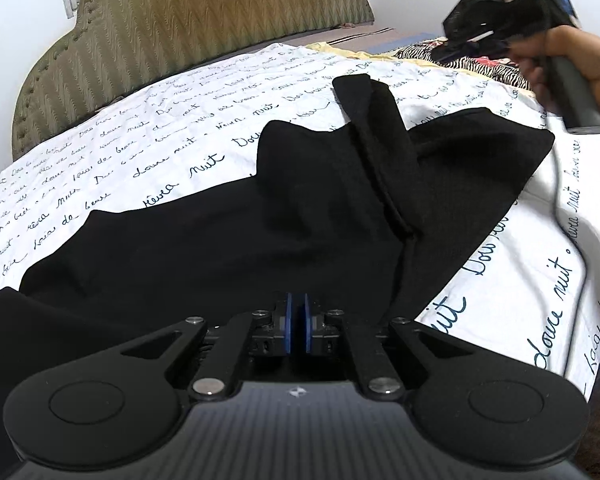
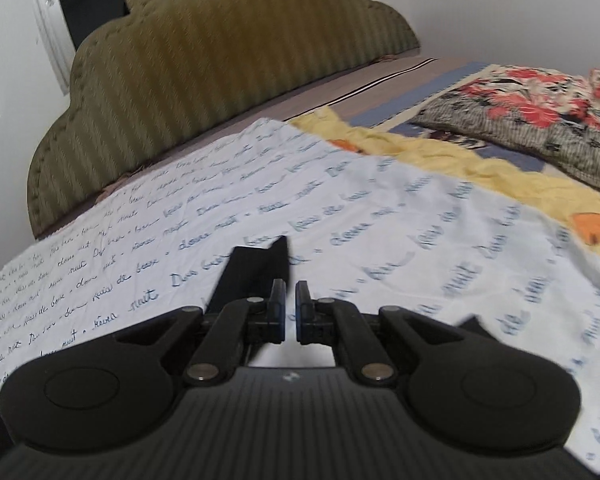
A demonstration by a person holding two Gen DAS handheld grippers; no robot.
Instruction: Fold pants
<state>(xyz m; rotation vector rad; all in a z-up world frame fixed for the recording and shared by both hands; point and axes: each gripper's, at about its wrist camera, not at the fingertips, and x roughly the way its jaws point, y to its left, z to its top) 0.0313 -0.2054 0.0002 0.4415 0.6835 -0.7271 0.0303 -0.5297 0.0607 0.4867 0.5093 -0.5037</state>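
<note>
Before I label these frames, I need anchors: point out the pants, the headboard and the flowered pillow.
pants (image 1: pixel 228 240): left wrist view, on the broad black middle of the cloth.
headboard (image 2: pixel 220 80): right wrist view, on its olive striped padding.
flowered pillow (image 2: pixel 532 120): right wrist view, on its red-flowered top.

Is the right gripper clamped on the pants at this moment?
No: in the right wrist view the right gripper has a small empty gap between its pads, with the white printed sheet beyond, not the black pants.

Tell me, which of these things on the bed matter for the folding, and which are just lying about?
For the job:
black pants
left gripper
right gripper
white script-printed sheet, the folding surface

Just lying about:
floral pillow
yellow blanket
green headboard
</note>
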